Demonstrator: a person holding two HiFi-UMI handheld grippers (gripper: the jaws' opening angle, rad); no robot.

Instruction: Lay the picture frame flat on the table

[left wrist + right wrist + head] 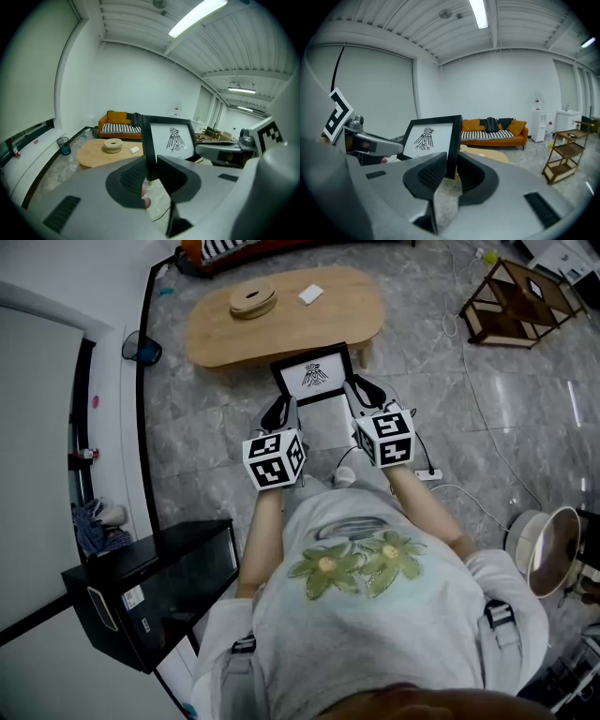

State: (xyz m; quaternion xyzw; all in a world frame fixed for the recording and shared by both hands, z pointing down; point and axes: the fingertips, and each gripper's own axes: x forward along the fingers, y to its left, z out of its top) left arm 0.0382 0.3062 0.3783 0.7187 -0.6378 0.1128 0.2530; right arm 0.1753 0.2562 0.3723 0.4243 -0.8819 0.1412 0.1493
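A black picture frame (312,376) with a bird print is held upright in the air between me and the oval wooden table (309,329). My left gripper (284,411) is shut on the frame's left edge, and that edge (149,145) sits between its pads in the left gripper view. My right gripper (360,396) is shut on the right edge, which (453,140) runs down between its pads in the right gripper view. The frame's lower edge hangs above the floor, just short of the table's near rim.
On the table lie a round woven piece (252,298) and a small white item (311,294). A black cabinet (155,582) stands at my left. A wooden shelf (517,300) is at the far right, a blue bin (141,348) at the left wall, an orange sofa (494,130) behind the table.
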